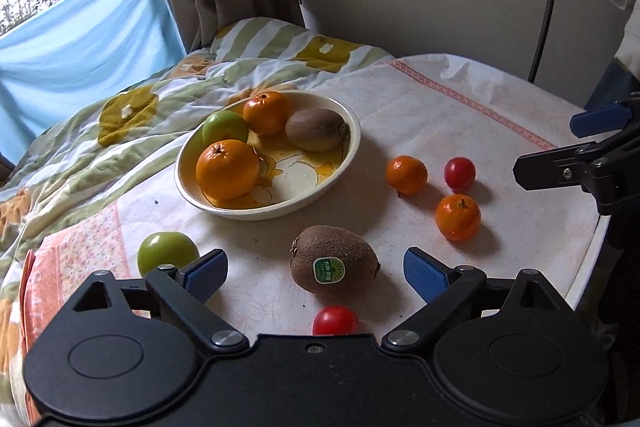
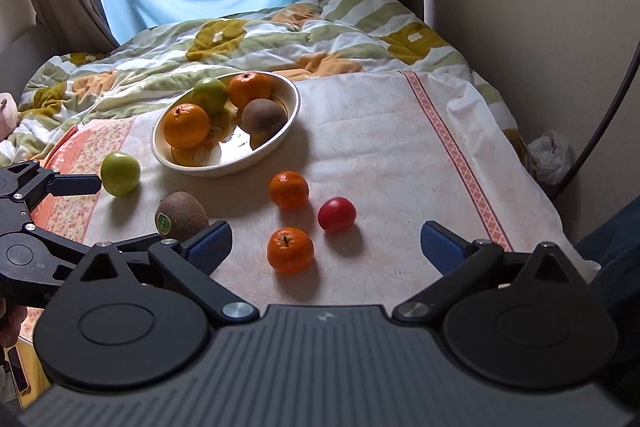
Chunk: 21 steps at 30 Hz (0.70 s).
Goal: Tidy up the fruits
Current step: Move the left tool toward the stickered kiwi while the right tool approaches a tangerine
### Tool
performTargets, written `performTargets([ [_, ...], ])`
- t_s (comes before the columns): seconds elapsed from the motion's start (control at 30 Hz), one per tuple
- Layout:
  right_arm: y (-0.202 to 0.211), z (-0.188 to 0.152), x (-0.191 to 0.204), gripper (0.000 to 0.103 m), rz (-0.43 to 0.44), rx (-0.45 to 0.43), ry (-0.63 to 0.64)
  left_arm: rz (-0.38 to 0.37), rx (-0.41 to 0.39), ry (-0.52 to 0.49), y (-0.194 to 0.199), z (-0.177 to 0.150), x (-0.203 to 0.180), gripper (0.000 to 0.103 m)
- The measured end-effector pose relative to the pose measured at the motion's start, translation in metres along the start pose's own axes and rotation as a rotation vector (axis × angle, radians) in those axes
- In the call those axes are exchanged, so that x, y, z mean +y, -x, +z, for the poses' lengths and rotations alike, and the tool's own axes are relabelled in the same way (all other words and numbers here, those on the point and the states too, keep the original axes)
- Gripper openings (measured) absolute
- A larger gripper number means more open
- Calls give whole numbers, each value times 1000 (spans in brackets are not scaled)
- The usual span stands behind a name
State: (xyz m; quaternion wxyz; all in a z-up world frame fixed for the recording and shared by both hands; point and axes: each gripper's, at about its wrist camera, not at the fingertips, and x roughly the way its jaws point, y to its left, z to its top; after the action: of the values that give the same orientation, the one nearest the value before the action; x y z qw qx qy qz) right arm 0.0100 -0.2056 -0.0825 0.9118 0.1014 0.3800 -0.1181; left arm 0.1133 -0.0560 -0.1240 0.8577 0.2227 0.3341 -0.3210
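Your left hand-held gripper (image 1: 316,269) has its fingers spread wide and holds nothing; the stickered kiwi (image 1: 335,259) lies right between the two blue pads, just ahead of them, not touching either. Your right hand-held gripper (image 2: 326,241) is also spread apart and empty, with the near tangerine (image 2: 290,250) sitting between its pads and slightly ahead. The bowl (image 1: 192,195) sits farther ahead of both, already holding two oranges, a green apple and a second kiwi (image 1: 317,129). Loose on the worktop (image 1: 420,115): the stickered kiwi, a green apple (image 1: 166,251) just outside the left gripper's left pad, a red tomato (image 1: 334,319) close in under the left gripper's body, and beyond the right pad the far tangerine (image 1: 406,174), another red tomato (image 1: 459,174) and the near tangerine. Judged step: pick-up phase, roughly mid task, four in the bowl and six out. Next move for the left looks like: push forward a little so the pads straddle the kiwi's middle, squeeze across its short axis, lift, carry ahead to the bowl's open near side. The kiwi is oval and may roll or twist if you pinch off-centre; watch that the left pad doesn't nudge the apple. The right can take the near tangerine the same way.
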Motion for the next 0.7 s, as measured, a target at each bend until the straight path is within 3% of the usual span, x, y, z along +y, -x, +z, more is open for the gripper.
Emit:
performTargets([
  [0.47, -49, -18, 5, 103, 15, 96, -15, -77, 61, -137, -57, -1, -4, 88],
  [0.57, -56, -19, 5, 103, 15, 104, -23, -82, 78, -145, -65, -1, -5, 78],
  [0.7, -60, -19, 6, 103, 15, 107, -26, -103, 83, -134, -68, -1, -4, 74],
])
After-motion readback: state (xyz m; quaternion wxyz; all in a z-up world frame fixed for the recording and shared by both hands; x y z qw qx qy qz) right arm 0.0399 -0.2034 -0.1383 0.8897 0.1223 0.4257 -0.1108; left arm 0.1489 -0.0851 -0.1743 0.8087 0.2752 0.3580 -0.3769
